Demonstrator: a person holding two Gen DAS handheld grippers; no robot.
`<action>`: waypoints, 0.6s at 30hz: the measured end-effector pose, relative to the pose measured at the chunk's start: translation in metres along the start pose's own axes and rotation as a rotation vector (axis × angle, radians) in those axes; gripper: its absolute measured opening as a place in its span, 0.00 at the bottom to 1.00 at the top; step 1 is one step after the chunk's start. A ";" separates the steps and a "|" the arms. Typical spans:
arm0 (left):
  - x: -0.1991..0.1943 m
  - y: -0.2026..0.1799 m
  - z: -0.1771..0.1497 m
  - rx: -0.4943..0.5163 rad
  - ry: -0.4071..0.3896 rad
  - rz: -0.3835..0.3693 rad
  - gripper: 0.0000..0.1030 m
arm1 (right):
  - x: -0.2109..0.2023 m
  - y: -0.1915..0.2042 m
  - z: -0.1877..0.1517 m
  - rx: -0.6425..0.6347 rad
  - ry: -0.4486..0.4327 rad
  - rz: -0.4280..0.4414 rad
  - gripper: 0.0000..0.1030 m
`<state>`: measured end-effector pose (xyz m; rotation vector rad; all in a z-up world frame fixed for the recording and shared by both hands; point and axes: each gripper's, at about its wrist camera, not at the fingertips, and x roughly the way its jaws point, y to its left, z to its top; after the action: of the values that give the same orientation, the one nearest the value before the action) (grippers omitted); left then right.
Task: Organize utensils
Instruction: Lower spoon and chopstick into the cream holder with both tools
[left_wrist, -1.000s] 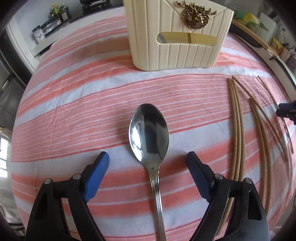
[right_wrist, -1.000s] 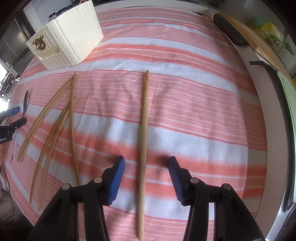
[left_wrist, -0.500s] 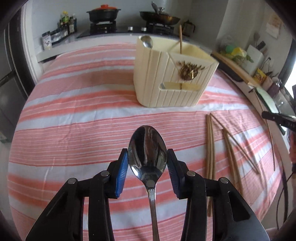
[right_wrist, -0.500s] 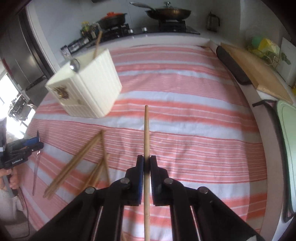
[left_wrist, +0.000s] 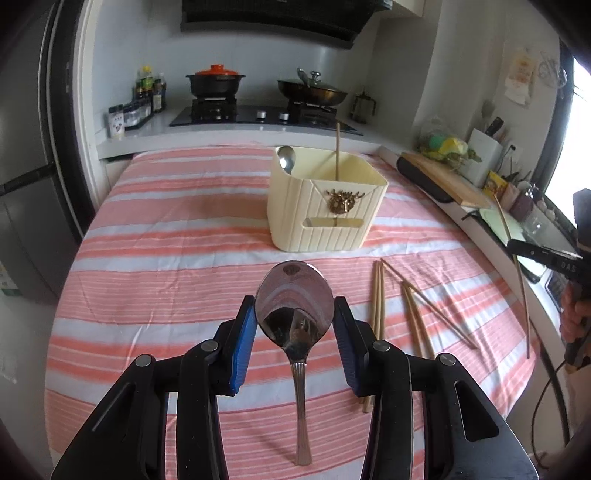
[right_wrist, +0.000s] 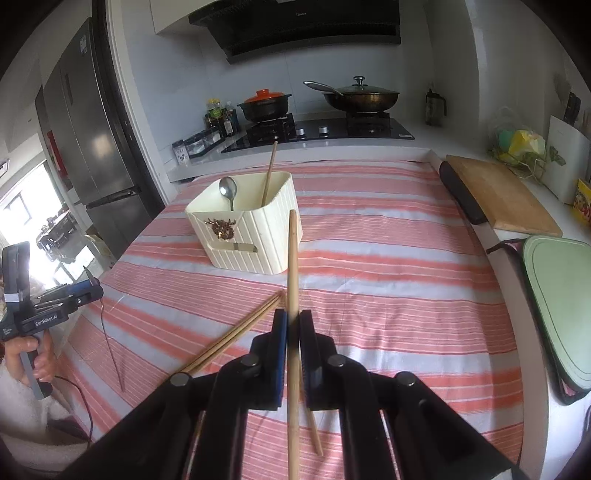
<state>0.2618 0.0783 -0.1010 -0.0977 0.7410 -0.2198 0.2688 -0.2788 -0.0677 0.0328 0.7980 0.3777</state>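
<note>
Between the blue pads of the left tongs (left_wrist: 294, 332), in the left wrist view, a steel spoon (left_wrist: 294, 306) is pinched across the widest part of its bowl, handle hanging down toward the camera and clear of the striped tabletop (left_wrist: 166, 236). Gripping the bowl rather than the thin handle probably gives the pads more to bear on and leaves the handle free to go into a slot first. Straight ahead stands the cream utensil holder (left_wrist: 325, 210), open at the top, with another spoon (left_wrist: 286, 159) leaning in its left compartment and a single chopstick (left_wrist: 337, 151) upright in the right one, so the sorting rule looks like spoons left, chopsticks right. Loose chopsticks (left_wrist: 404, 306) lie on the cloth to the right of the tongs, not yet gathered. At the far right edge the right tongs (left_wrist: 517, 245) carry a thin stick in the air.

From the right wrist view, the right tongs (right_wrist: 291, 332) are pressed together on one wooden chopstick (right_wrist: 293, 280), gripped partway along so that a long stretch points forward toward the holder (right_wrist: 255, 236) and the rest trails back under the camera. Held in line with the tongs, it can likely be aimed tip-first at the compartment where the upright chopstick (right_wrist: 269, 173) already stands, beside the stored spoon (right_wrist: 228, 190). More chopsticks (right_wrist: 236, 334) rest on the tabletop (right_wrist: 388, 280) just left of the tongs. At the left edge a hand holds the left tongs (right_wrist: 88, 286), the spoon handle dangling below them.
</note>
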 end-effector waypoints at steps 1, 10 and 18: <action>-0.002 -0.001 0.000 0.007 -0.004 0.009 0.40 | -0.001 0.000 0.000 0.006 0.000 0.005 0.07; -0.012 -0.004 0.000 0.033 -0.025 0.049 0.40 | -0.007 0.010 0.003 -0.008 0.086 0.015 0.07; -0.014 -0.003 0.001 0.038 -0.031 0.051 0.40 | -0.019 0.014 0.002 -0.023 0.122 0.016 0.07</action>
<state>0.2518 0.0784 -0.0899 -0.0458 0.7072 -0.1830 0.2536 -0.2722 -0.0509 -0.0058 0.9147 0.4064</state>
